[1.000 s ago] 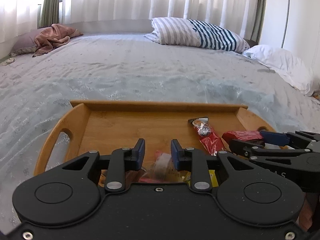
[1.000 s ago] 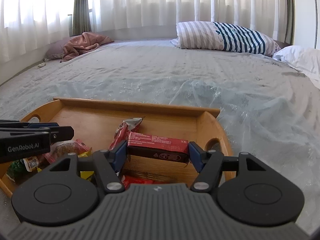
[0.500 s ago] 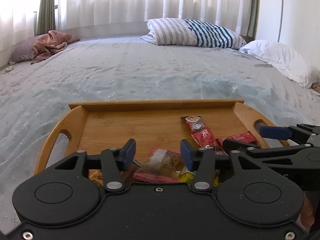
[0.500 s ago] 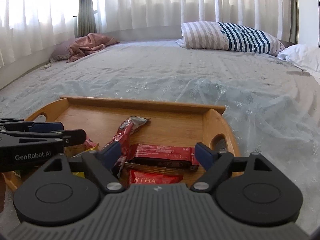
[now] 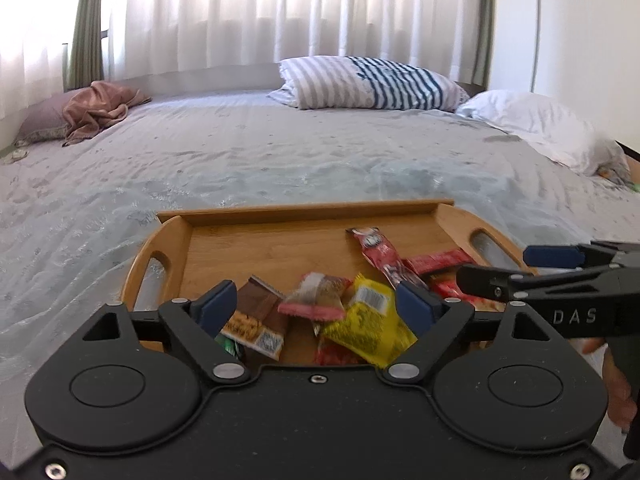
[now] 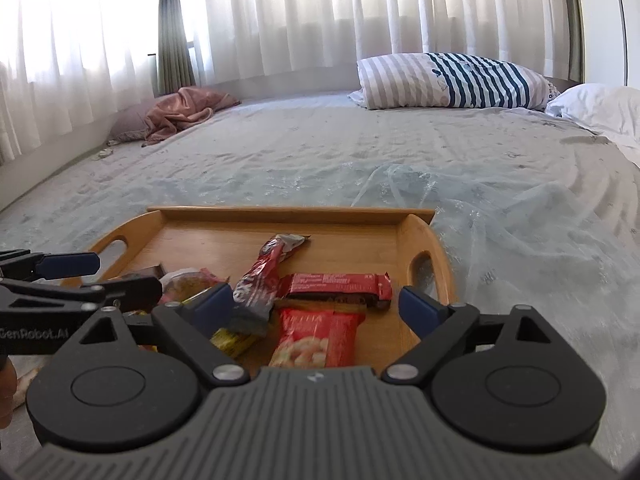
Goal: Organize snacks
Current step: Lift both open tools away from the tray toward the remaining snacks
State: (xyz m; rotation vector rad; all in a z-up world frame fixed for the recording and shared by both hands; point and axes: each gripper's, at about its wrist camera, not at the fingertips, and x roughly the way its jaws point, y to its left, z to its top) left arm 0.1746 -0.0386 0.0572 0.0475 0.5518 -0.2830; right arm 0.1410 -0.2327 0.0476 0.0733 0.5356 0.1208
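step: release done; snacks laid in wooden tray [image 5: 288, 213] on bed [image 5: 240, 160]
left tongs [image 5: 316, 306]: just opened wide, nothing gripped, yellow packet [image 5: 370, 314] beneath
right tongs [image 6: 316, 306]: just opened wide, empty, red bar [image 6: 336, 285] just ahead
next: judged, tongs withdrawn clear or another snack sought

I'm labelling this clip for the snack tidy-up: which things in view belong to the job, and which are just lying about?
Part of the job:
- oval wooden tray with cut-out handles
- yellow foil snack packet
- long red wrapped snack stick
- red rectangular snack bar

Lying about:
- blue-and-grey striped pillow
- crumpled pink cloth
- plain white pillow
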